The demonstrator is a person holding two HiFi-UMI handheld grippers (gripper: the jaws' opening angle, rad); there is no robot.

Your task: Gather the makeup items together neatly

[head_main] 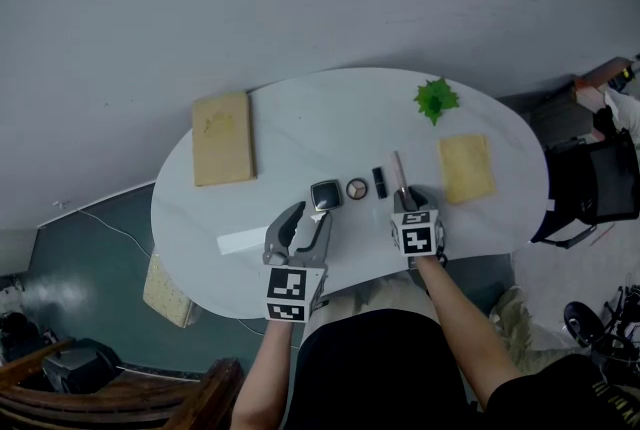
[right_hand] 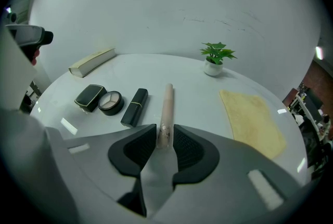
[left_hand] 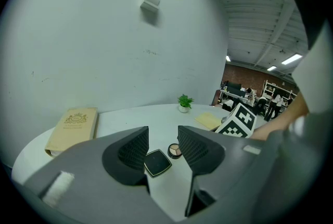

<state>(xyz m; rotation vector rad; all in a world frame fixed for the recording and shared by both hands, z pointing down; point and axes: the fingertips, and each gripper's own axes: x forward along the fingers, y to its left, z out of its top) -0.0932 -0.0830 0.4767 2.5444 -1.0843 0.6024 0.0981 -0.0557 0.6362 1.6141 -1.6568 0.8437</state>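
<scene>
Makeup nearly gathered, four items rowed on white oval table (head_main: 300,118).
Left gripper (left_hand: 162,139) half-open, empty, before black square compact (left_hand: 157,162). Round eyeshadow pot (right_hand: 110,102) and black lipstick case (right_hand: 135,107) lie alongside. Right gripper (right_hand: 165,137) jaws narrowly apart around pale pink tube (right_hand: 167,108). Probably only straightening remains.

The head view looks steeply down on the whole table (head_main: 320,128) from well above, whereas both gripper views sit low and close over it, facing the wall (left_hand: 104,35) and sharing the compact (left_hand: 157,162) and plant (right_hand: 216,56).
</scene>
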